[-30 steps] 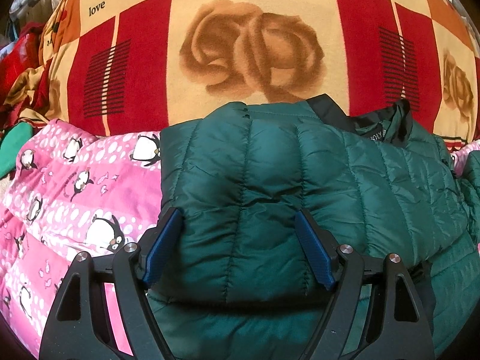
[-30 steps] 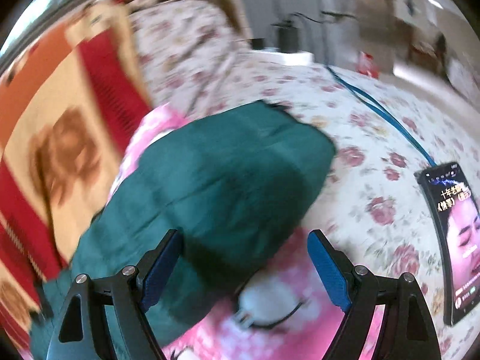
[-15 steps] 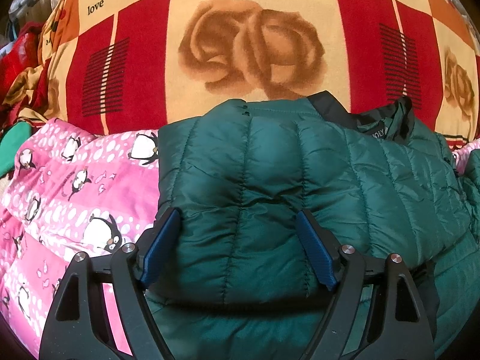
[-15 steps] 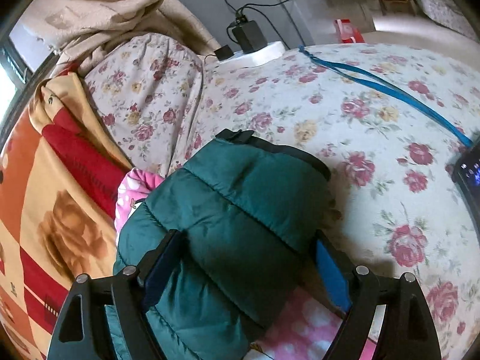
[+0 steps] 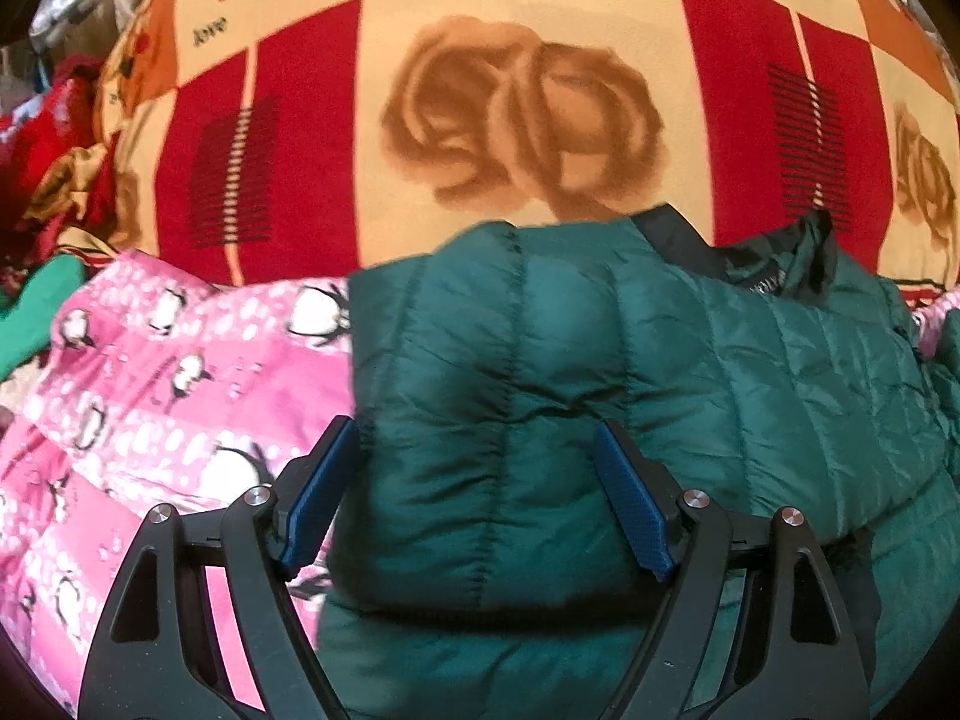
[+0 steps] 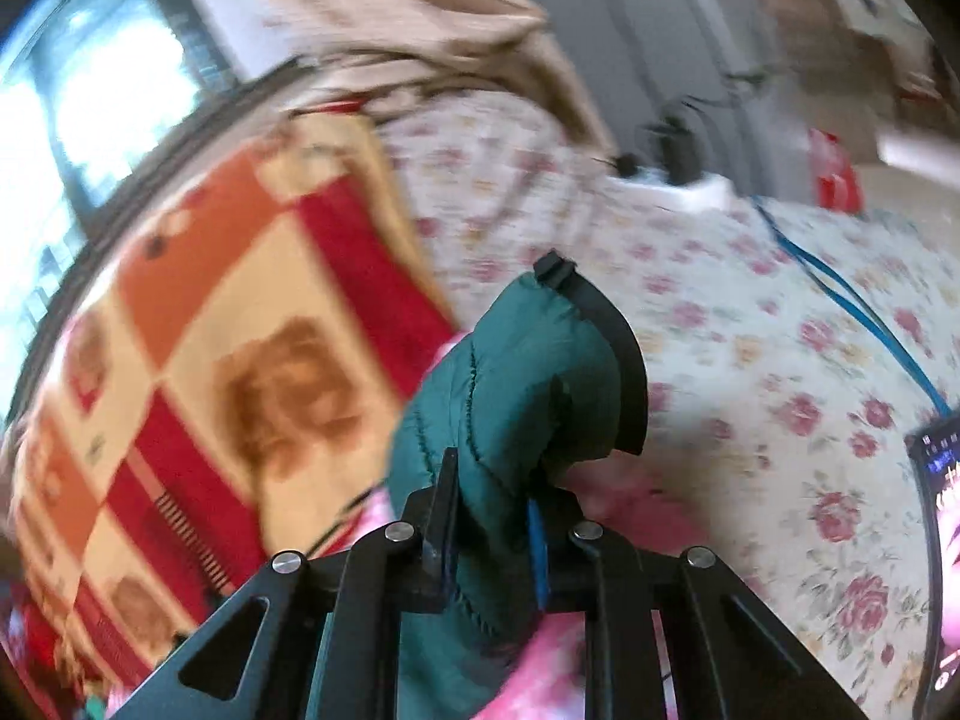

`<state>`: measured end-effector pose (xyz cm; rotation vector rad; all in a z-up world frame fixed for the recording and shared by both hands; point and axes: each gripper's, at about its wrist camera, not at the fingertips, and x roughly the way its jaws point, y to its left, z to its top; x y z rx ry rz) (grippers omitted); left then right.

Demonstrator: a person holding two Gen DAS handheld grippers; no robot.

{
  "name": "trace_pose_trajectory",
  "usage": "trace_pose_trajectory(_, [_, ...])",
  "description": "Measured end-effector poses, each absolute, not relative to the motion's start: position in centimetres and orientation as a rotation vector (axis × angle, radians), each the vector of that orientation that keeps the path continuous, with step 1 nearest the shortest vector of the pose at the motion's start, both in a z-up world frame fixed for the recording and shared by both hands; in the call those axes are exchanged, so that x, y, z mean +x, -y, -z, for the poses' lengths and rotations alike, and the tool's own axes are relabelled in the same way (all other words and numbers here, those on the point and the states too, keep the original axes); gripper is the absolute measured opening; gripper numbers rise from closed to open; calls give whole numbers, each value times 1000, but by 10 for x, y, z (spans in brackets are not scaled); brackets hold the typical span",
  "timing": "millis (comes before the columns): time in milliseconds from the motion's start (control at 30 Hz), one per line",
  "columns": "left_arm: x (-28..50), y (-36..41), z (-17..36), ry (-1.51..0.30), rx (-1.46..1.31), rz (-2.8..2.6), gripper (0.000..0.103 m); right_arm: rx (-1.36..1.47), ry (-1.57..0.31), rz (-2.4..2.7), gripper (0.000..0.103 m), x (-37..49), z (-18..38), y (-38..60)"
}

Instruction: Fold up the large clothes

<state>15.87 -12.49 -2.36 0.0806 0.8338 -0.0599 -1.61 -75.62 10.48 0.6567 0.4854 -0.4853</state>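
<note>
Right gripper (image 6: 489, 531) clenched on jacket (image 6: 510, 396) sleeve, raised for folding. Left gripper (image 5: 480, 504) released, straddling folded jacket, steadying it on bed.

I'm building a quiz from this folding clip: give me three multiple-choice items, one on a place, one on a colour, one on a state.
1. What lies directly left of the puffer jacket in the left wrist view?
A. penguin-print pink fabric
B. a phone
C. a pillow

2. What colour is the jacket?
A. red
B. dark green
C. grey

3. How does the right gripper stand?
A. open above the jacket
B. shut on nothing
C. shut on the jacket sleeve

Key: 1 A, the penguin-print pink fabric borders the puffer jacket. 2 B, its quilted shell is dark green. 3 C, the right gripper pinches the jacket sleeve.
</note>
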Motion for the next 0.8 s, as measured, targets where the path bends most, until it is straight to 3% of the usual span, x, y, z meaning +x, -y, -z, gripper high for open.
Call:
trace_pose_trajectory(367, [158,107,10,-820,10,50,80,428,-588,96,17,55,-141,597])
trace_pose_trajectory(800, [165,95,10,-852,-61,59,80,297,-815,-211,15,144,-55,414])
